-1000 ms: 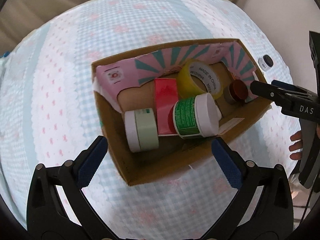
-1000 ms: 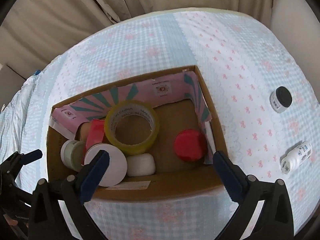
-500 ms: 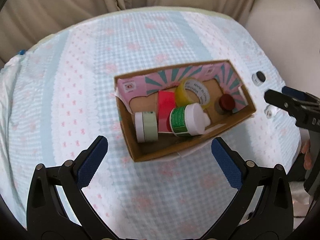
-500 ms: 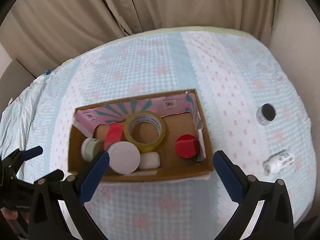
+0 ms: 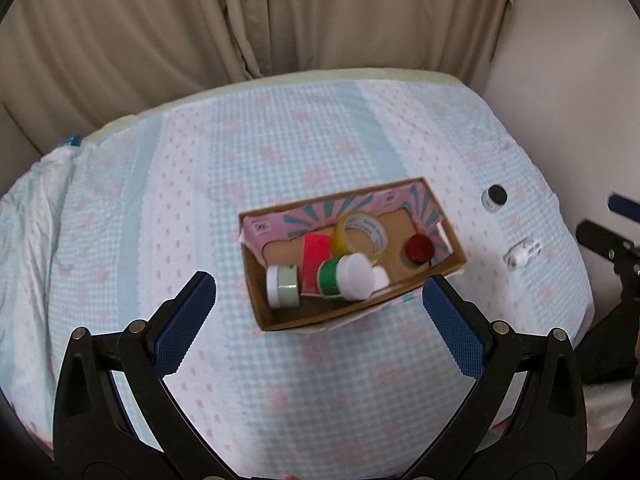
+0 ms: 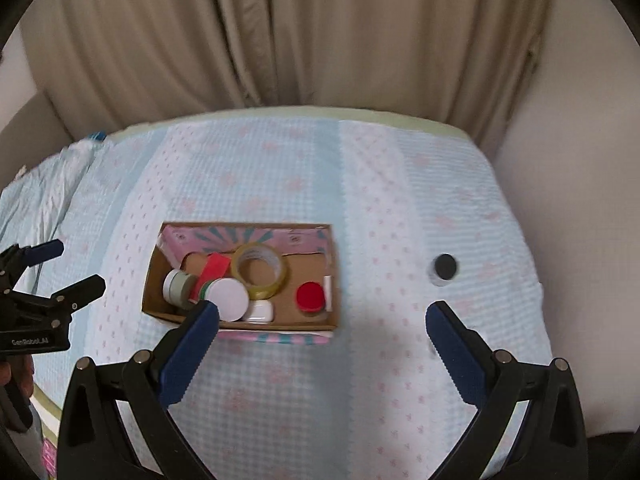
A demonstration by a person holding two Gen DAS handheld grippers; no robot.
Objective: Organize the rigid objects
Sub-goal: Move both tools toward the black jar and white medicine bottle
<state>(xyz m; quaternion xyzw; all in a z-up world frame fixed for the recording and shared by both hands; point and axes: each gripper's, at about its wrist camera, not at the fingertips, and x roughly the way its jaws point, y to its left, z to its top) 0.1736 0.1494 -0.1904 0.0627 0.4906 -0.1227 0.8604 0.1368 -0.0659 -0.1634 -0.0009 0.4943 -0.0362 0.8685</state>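
This looks like a room in a home. Long beige curtains (image 6: 280, 40) hang in folds along the back, beside a plain pale wall (image 6: 568, 160). The table (image 6: 320, 380) wears a soft light-blue and white checked cloth (image 5: 280, 152) with pink bows, and a cardboard box (image 5: 280, 320) of small household jars and tape sits on it.

Left wrist view: looks down and forward from above the near edge of the cloth-covered table (image 5: 320, 380), facing the curtain (image 5: 280, 20), well back from the cardboard box (image 5: 280, 322). Right wrist view: similar height and heading, set further right. Both share the cardboard box (image 6: 240, 324), the black-capped jar (image 5: 495, 197) (image 6: 444, 267) and the table's far edge.
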